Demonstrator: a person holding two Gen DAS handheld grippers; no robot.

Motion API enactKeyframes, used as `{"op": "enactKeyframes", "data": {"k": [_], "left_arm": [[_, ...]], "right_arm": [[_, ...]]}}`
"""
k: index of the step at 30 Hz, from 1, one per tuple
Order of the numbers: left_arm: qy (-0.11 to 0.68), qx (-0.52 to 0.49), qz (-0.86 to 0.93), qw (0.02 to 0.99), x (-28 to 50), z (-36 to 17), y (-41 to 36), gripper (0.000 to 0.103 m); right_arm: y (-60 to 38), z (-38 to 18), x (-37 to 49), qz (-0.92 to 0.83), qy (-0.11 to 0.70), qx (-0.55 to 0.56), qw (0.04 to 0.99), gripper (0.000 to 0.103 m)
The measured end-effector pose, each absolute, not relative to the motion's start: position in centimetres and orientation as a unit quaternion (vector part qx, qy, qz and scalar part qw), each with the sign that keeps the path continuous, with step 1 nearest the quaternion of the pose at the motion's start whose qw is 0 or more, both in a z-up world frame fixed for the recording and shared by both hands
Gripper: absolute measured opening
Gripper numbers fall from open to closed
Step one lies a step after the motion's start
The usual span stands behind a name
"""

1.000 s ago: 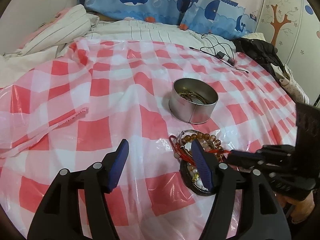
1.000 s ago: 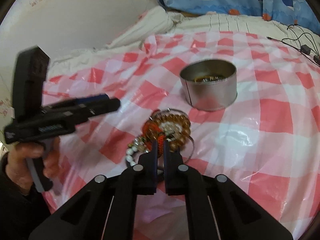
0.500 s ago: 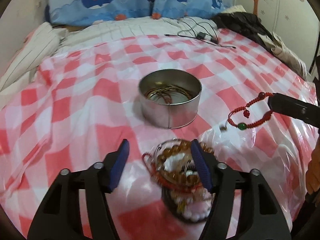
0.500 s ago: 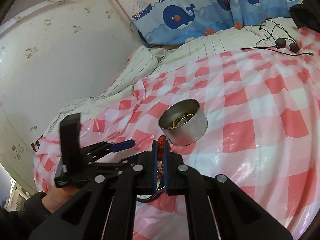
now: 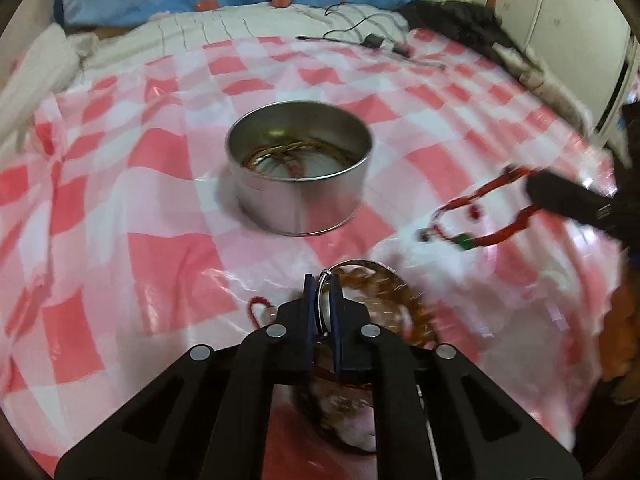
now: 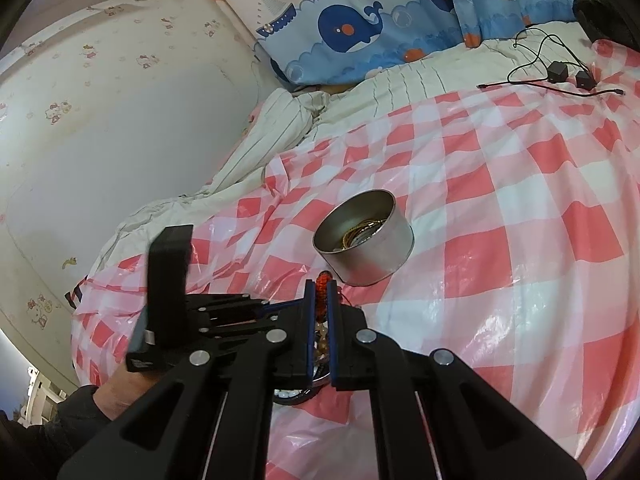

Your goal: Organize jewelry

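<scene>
The left gripper point(image 5: 324, 280) has just closed its jaws, and its blue pads now pinch a thin silver ring point(image 5: 323, 300) at the edge of the jewelry pile point(image 5: 384, 300), a tangle of amber beads and pale beads lying on the red-and-white checked plastic sheet point(image 5: 160, 272) toward its near edge. A small red cord loop point(image 5: 256, 308) pokes out just beside the left gripper's fingers.

The right gripper point(image 6: 320, 286) has its pads pressed together on a red braided bracelet point(image 5: 484, 216), which hangs from its tip clear of the sheet, a green bead point(image 5: 464, 241) at its low end. In the right wrist view the red cord point(image 6: 321, 296) shows squeezed between the blue pads.

A round silver tin point(image 5: 300, 196) stands open near the middle of the sheet, beyond the pile, with thin gold bangles point(image 5: 296, 152) coiled inside. Black cables point(image 6: 560, 72) lie at the sheet's far edge, in front of whale-print pillows point(image 6: 360, 32).
</scene>
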State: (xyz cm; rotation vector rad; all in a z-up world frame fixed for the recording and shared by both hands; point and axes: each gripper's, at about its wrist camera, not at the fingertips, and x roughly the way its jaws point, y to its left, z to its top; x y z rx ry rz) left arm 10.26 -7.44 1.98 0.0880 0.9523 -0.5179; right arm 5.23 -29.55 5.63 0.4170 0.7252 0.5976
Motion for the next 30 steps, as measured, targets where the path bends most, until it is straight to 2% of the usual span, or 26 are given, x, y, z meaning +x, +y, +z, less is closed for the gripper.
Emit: {"op": "enactKeyframes", "data": {"k": [9, 16, 23, 30], "left_arm": [[0.419, -0.057, -0.297, 0.856, 8.9, 5.8, -5.4, 0.004], [0.379, -0.171, -0.379, 0.827, 8.3, 7.6, -3.0, 0.004], [0.374, -0.157, -0.347, 0.846, 8.5, 8.1, -3.0, 0.004], [0.363, -0.131, -0.304, 0.871, 9.6, 9.1, -2.7, 0.004]], "right_arm": [[-29.8, 5.6, 5.1, 0.281, 0.342, 0.2, 0.874, 0.006], [-29.8, 5.7, 5.2, 0.281, 0.342, 0.199, 0.874, 0.006], [-29.7, 6.0, 5.2, 0.284, 0.336, 0.199, 0.876, 0.006], [-29.5, 8.2, 6.5, 0.303, 0.294, 0.203, 0.884, 0.006]]}}
